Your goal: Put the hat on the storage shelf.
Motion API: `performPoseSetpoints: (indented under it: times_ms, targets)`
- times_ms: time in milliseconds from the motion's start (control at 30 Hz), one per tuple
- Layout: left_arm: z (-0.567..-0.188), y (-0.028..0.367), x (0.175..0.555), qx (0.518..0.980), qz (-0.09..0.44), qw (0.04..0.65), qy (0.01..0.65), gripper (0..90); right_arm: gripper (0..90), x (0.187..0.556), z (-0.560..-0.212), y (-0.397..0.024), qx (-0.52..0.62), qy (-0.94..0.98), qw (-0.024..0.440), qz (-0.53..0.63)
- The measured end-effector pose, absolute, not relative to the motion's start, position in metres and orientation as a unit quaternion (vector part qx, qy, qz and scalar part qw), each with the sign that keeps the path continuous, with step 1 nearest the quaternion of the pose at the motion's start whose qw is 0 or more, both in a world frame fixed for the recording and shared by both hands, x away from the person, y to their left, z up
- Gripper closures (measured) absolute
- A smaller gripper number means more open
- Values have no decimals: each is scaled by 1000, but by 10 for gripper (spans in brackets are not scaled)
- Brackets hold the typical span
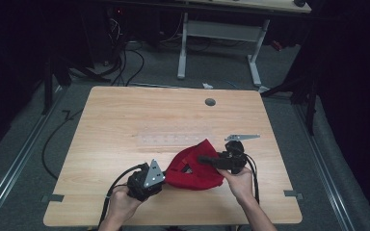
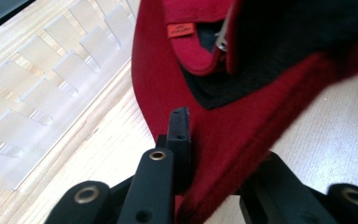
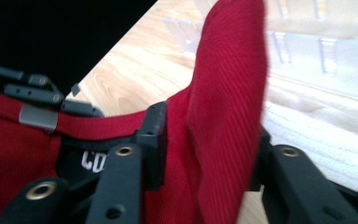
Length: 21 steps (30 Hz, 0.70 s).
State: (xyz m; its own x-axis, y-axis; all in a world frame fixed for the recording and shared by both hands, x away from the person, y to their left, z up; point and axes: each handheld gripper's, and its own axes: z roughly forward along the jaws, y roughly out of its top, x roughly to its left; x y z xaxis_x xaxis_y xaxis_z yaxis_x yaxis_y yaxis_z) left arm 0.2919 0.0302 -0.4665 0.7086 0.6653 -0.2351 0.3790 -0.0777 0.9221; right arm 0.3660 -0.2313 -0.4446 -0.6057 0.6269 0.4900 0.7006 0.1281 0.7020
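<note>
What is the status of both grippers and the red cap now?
Left gripper shut on red cap. Right gripper shut on it too. Clear rack behind, apart.

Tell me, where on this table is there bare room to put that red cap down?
Free: the far half beyond the clear rack, and the left side beside it. Crowded: the near middle, where both claws, left and right, grip the red cap.

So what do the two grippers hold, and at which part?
Both hold the red cap: the left gripper pinches its edge, the right gripper a raised fold of fabric.
</note>
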Motion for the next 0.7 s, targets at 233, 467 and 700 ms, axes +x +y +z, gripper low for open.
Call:
performPoseSetpoints:
  times_ms: [233,467,700]
  targets:
    - [-466,30,288,730,118,574,353,830,473,367,-437,-244,-461,-720,15,-518]
    - [-459,40,291,716,114,586,363,856,439,363,-426,-271,-480,-677,-19,-557]
    - [-459,47,295,709,116,583,380,855,431,357,-431,-281,-481,-683,-50,-548]
